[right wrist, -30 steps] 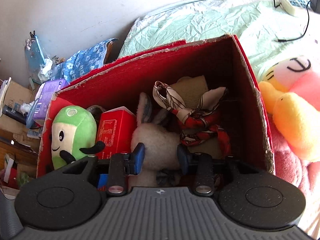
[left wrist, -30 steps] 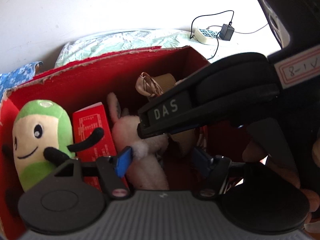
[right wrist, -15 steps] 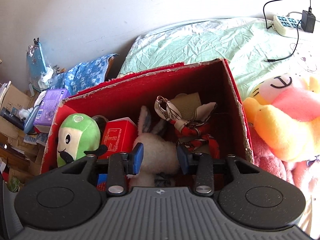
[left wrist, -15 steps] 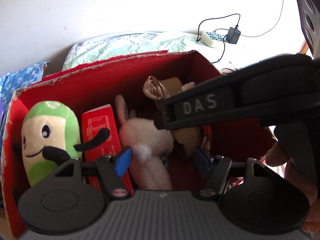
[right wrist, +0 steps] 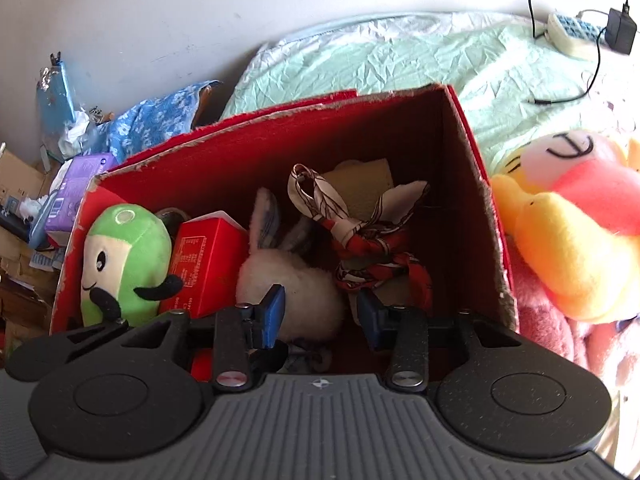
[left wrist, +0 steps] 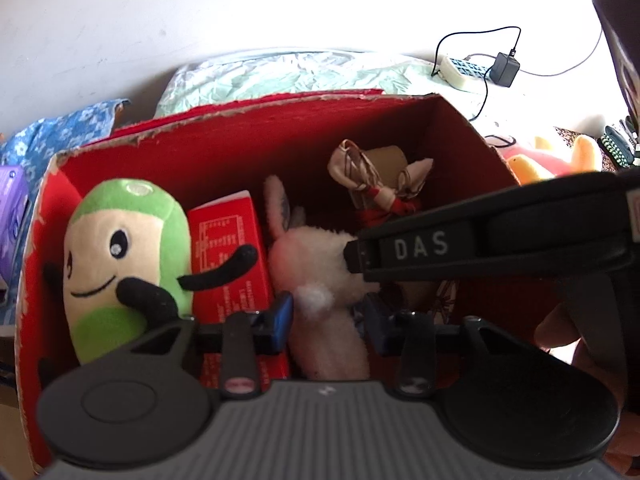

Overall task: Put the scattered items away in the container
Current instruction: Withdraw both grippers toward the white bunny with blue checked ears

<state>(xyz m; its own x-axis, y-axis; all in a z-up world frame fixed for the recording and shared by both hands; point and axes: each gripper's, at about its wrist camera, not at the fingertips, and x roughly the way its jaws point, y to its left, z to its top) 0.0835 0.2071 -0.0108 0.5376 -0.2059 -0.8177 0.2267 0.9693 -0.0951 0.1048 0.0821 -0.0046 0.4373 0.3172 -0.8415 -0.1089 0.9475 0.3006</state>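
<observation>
Both tools, left tool (left wrist: 326, 318) and right tool (right wrist: 318, 316), hang with fingers apart, holding nothing, and have pulled back up. 4 toys sit inside the red box (right wrist: 256, 148); a yellow duck (right wrist: 568, 240) lies beside it on the bed.

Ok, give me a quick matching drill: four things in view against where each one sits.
Things:
1. green doll
2. red carton
3. patterned scarf
4. yellow and pink toy

Places:
A. outside the red box, on its right
B. right part of the box
C. left end of the box
D. between the doll and the white bunny

Pairs: 1-C, 2-D, 3-B, 4-A
</observation>
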